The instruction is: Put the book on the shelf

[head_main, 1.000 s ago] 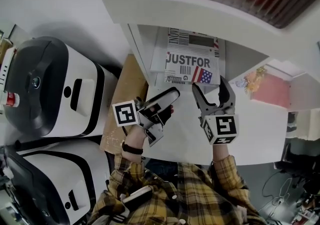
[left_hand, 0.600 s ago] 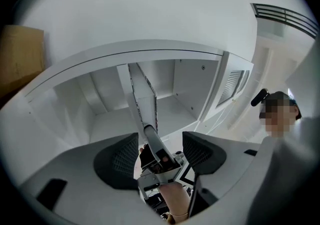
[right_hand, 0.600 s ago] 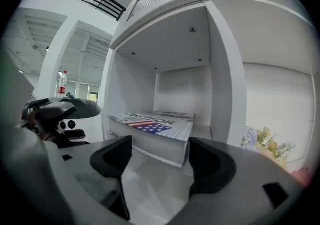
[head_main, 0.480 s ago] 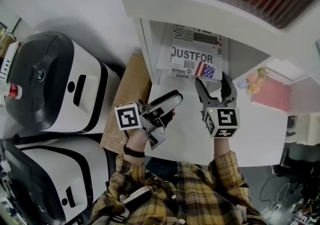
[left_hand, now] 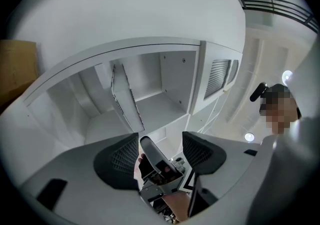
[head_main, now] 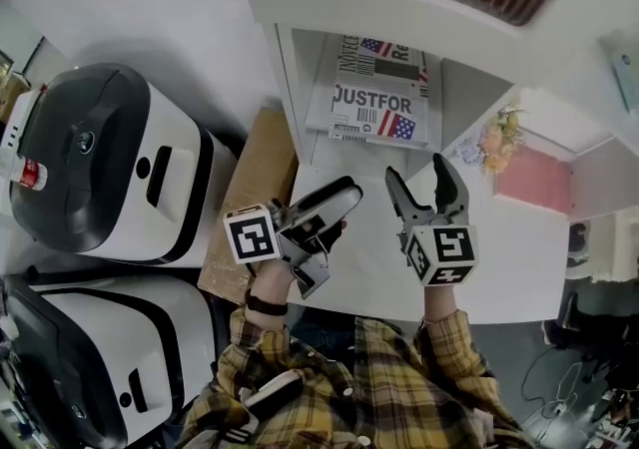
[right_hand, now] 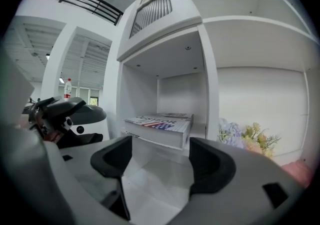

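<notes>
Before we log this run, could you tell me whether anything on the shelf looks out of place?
Nothing looks spilled or damaged. The book lies flat on another publication inside the shelf compartment, rather than standing upright.

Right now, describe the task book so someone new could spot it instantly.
Find the white shelf unit, the open compartment left of the flowers. The book lies flat there on top of a second printed cover. Only it reads JUSTFOR in big black letters above a barcode.
</notes>
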The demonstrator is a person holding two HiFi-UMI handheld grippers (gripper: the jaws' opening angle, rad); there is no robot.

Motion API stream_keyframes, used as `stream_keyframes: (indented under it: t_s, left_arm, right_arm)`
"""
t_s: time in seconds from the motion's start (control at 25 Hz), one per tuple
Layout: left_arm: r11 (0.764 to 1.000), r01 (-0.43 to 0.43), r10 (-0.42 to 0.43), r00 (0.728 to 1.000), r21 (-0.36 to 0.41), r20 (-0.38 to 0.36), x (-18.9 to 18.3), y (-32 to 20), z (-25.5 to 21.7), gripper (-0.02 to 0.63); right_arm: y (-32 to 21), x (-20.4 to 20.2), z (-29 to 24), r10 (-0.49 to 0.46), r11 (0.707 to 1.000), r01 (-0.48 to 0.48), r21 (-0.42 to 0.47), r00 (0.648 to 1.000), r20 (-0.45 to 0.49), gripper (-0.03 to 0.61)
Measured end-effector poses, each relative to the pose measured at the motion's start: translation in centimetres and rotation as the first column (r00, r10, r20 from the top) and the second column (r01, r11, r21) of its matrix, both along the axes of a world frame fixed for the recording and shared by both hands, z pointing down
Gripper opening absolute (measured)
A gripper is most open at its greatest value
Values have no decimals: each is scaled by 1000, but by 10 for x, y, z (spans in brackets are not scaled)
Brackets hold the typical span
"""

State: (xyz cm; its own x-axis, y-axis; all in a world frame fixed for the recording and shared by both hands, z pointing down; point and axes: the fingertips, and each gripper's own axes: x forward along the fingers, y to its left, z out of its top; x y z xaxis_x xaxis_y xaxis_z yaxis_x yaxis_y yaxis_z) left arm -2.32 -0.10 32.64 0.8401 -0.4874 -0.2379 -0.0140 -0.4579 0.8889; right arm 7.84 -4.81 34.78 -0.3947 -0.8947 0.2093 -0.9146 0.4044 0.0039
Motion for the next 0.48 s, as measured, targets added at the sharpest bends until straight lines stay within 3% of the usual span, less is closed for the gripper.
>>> stream_keyframes:
  t_s: [0.16, 0.48]
  left_arm:
    - [999, 1, -1, 1000, 43, 8, 9, 18, -17, 273]
    - [990, 8, -18, 997, 142, 70, 35, 49, -47, 243]
  right_arm:
    - [25, 3, -18, -27, 999, 27, 28, 999, 28, 342]
    - [78, 13, -59, -140, 990, 128, 64, 954, 266, 341]
